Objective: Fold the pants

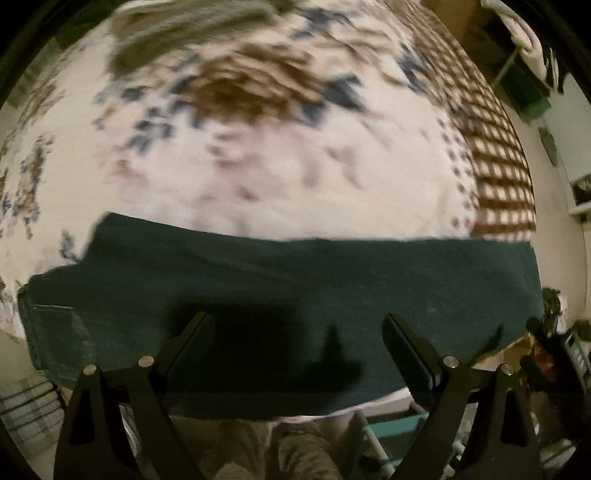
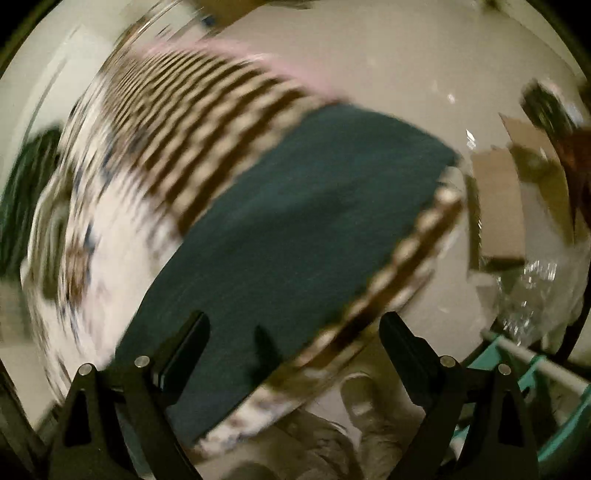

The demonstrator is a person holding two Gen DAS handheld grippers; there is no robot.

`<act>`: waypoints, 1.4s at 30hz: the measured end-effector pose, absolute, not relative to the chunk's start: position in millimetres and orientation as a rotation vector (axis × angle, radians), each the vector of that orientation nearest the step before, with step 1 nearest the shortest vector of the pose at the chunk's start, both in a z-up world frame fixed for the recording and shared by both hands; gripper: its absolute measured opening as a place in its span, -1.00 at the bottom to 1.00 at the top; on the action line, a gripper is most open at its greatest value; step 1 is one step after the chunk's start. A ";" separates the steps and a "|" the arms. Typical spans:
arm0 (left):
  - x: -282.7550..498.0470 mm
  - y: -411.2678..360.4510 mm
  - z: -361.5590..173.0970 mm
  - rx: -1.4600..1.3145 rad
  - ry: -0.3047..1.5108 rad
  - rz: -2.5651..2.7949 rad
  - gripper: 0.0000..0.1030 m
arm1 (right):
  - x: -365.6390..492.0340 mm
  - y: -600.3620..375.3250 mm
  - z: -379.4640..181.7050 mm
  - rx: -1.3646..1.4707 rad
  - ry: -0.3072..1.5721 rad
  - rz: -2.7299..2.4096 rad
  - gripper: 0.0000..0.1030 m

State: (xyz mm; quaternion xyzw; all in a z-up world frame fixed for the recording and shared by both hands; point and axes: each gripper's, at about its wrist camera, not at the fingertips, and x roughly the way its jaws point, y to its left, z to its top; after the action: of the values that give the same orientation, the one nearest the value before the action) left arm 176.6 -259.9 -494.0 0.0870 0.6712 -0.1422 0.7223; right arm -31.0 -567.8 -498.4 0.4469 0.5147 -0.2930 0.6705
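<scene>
Hovering over dark green pants (image 1: 280, 291), folded lengthwise into a long strip along the near edge of the floral bedspread (image 1: 258, 177). Left gripper (image 1: 295, 325) and right gripper (image 2: 293, 325) both wide, empty. Grab both end corners (right view badly blurred), fold end-to-end, keep edges aligned.

Bed (image 1: 280, 192): bare floral cover beyond the pants (image 1: 280, 280), open to reach.
Far left: crumpled olive cloth (image 1: 184, 33) lies on the cover.
Right of bed: cardboard boxes (image 2: 502, 206) and teal rack (image 2: 554, 402) crowd the floor.
</scene>
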 end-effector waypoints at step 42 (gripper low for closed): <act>211.4 -281.1 -538.5 0.199 1.635 -0.213 1.00 | -25.1 -656.1 -498.0 1.071 0.700 -0.579 -0.78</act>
State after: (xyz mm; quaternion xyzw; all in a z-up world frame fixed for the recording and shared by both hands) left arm 211.4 -281.1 -538.5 0.0883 0.7266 -0.0945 0.6748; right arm -25.1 -656.1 -498.0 0.4926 0.3221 -0.2662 0.7633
